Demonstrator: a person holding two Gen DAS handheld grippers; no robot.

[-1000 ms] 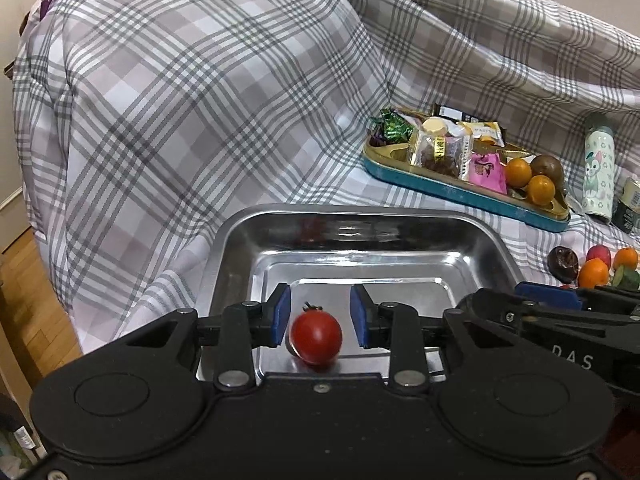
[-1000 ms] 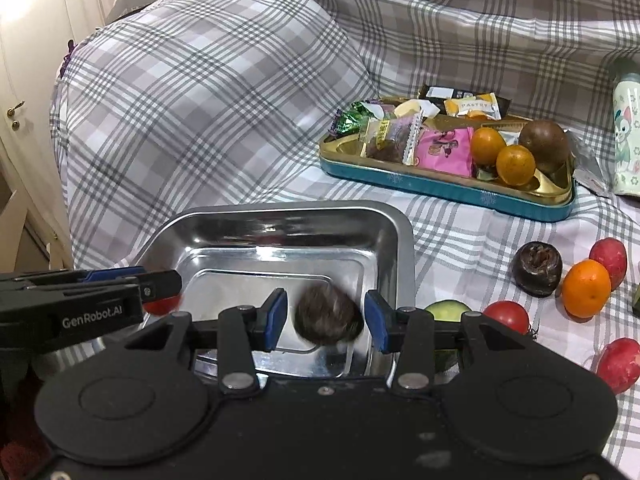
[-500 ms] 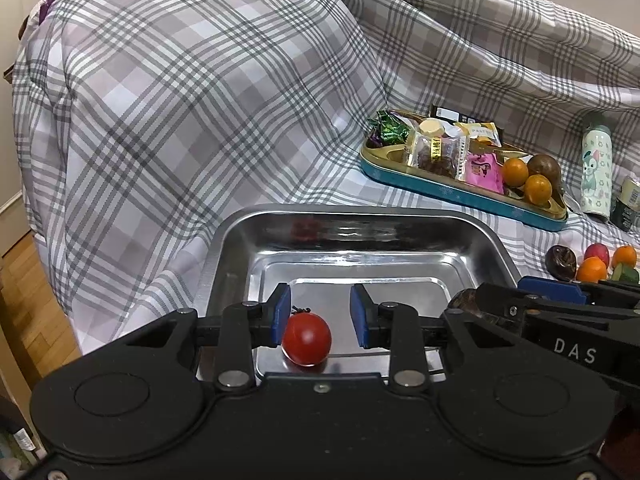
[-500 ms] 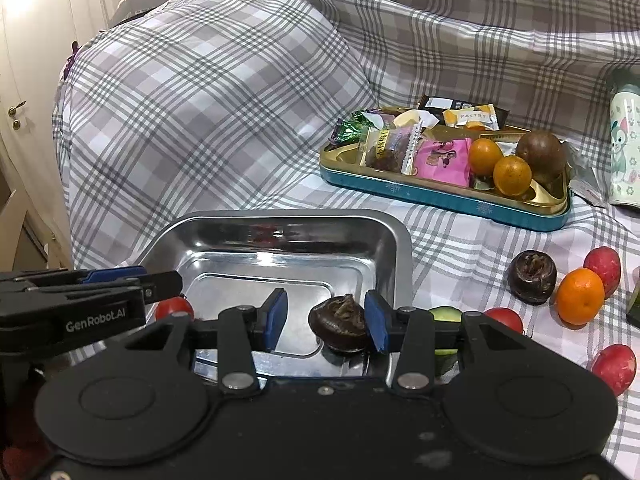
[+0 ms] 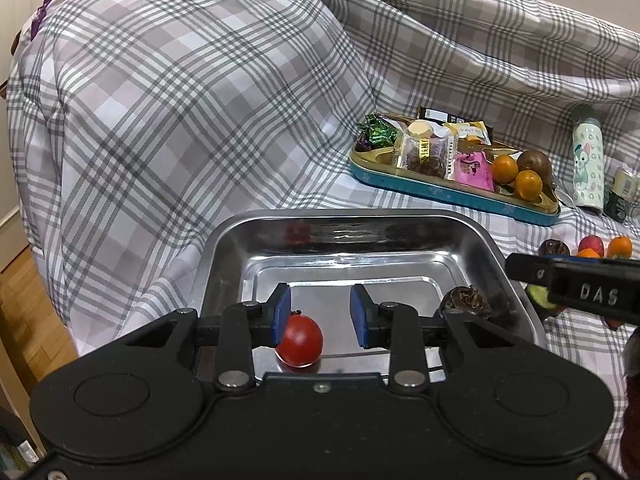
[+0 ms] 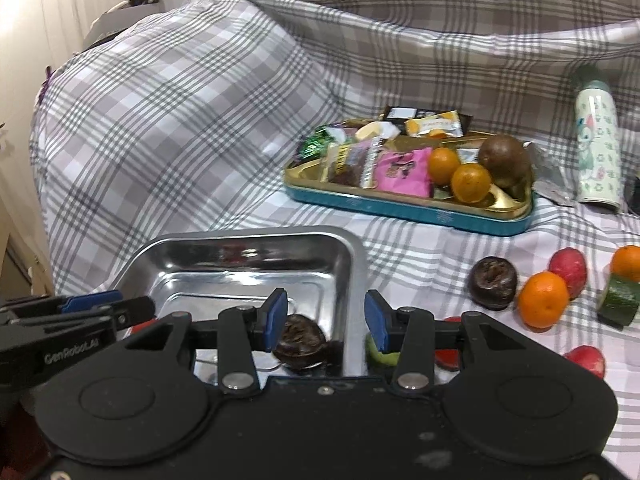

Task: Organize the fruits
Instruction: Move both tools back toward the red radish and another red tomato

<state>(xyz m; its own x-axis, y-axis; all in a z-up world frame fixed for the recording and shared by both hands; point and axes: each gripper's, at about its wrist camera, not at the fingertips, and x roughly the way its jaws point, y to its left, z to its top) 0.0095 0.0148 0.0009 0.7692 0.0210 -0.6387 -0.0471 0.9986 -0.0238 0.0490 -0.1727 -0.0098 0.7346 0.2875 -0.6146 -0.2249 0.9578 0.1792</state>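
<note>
A grey plaid cloth (image 5: 180,112) covers everything under my rig. On my left wrist view, the left gripper (image 5: 320,314) hangs wide open over the steel tray (image 5: 224,256), holding nothing; the red tomato (image 5: 300,340) lies on the tray floor beside its left pad. On the right wrist view, my right gripper (image 6: 326,320) is also spread open and empty, straddling the tray's right wall, the dark wrinkled fruit (image 6: 300,340) resting inside the tray by its left pad

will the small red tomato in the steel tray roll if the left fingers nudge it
Probably: the small round red tomato sits loose on the shiny steel tray, whose floor looks smooth. Its glossy skin may slip between the blue fingers, and likely bruises if squeezed.
</note>
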